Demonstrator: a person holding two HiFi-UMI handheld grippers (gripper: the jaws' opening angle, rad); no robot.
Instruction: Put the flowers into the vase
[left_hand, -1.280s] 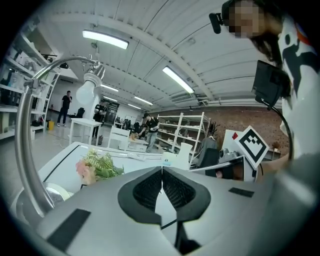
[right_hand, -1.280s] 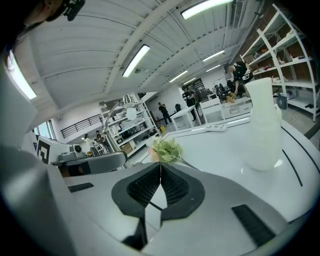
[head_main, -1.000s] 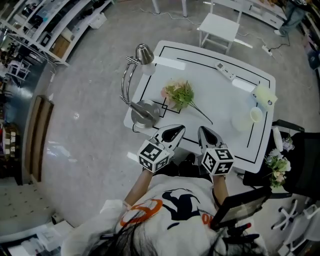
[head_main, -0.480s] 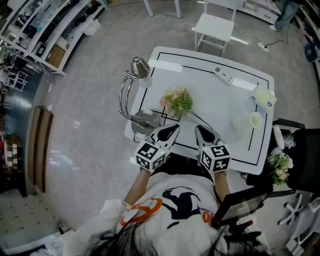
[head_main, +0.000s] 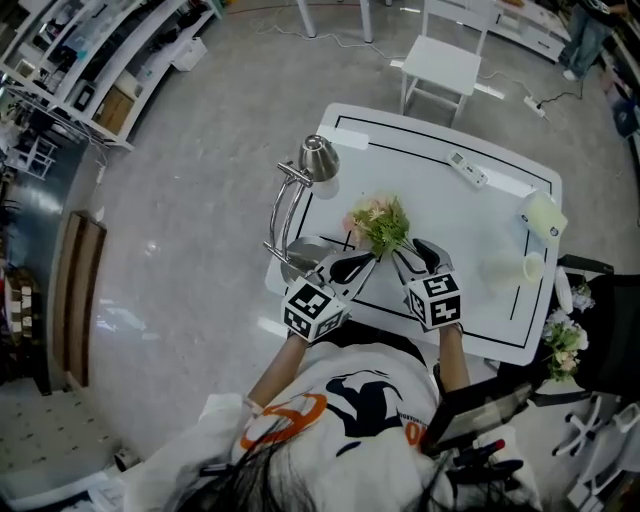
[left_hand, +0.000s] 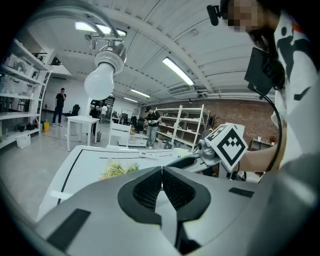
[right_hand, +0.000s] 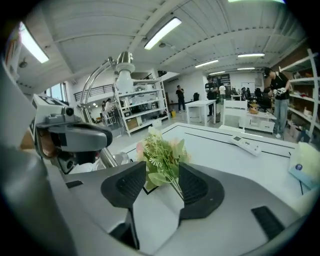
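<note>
A small bunch of pink and green flowers (head_main: 380, 225) lies on the white table (head_main: 440, 205), its thin stem trailing toward me. My right gripper (head_main: 416, 251) has just been opening its jaws and now stands open at the bunch. In the right gripper view the flowers (right_hand: 161, 152) and their stem sit between the open fingers (right_hand: 131, 186), and I see no pad pressing on them. My left gripper (head_main: 364, 262) is shut and empty, just left of the bunch; its jaws (left_hand: 161, 172) meet tip to tip. A pale translucent vase (head_main: 510, 268) stands at the table's right.
A chrome desk lamp (head_main: 300, 195) arches over the table's left side, its base (head_main: 296, 256) close to my left gripper. A remote (head_main: 468, 170) and a pale yellow roll (head_main: 543, 213) lie at the far right. A white chair (head_main: 445, 65) stands beyond the table.
Both grippers have moved forward over the table to the flowers. The right gripper's jaws, shut before, now stand apart around the stem. The left gripper stays shut.
</note>
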